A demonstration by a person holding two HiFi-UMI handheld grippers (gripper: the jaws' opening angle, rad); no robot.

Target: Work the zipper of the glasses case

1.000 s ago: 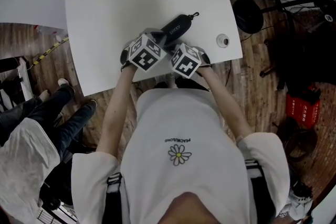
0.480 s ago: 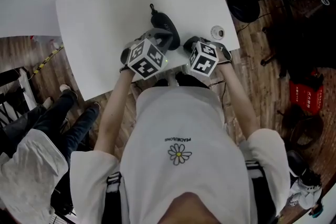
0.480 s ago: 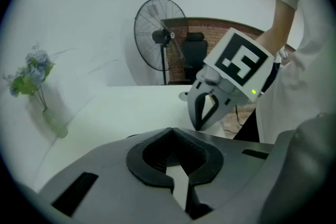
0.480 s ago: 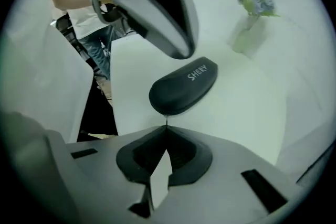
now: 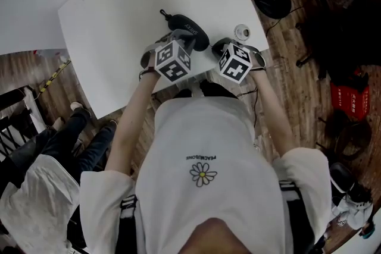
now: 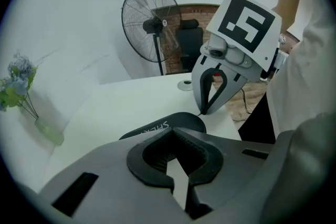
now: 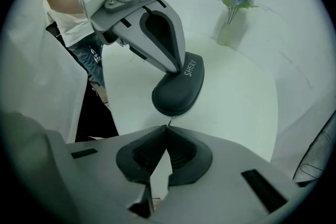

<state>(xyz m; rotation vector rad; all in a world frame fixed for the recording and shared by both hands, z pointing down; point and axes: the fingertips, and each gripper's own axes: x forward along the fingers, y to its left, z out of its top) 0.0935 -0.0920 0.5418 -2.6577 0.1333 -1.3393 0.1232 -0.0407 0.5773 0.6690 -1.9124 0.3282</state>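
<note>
Tally around the white table: mostly ones and twos.

Two grippers are in use, the left gripper (image 6: 172, 131) and the right gripper (image 7: 166, 127), each carrying one marker cube (image 5: 173, 60), so two cubes in all. There is one dark glasses case (image 5: 189, 28) with one thin zipper pull (image 7: 167, 122), one table (image 5: 119, 21) with one round cap (image 5: 241, 31) set in it, one vase of flowers (image 7: 231, 13), one standing fan (image 6: 149, 18) and one red box (image 5: 348, 95). Two people are here: the tool holder (image 5: 205, 175) and one bystander (image 5: 36, 187).

Black glasses case (image 5: 190, 29), white table (image 5: 119, 12), black-and-white marker cubes (image 5: 174, 60).
</note>
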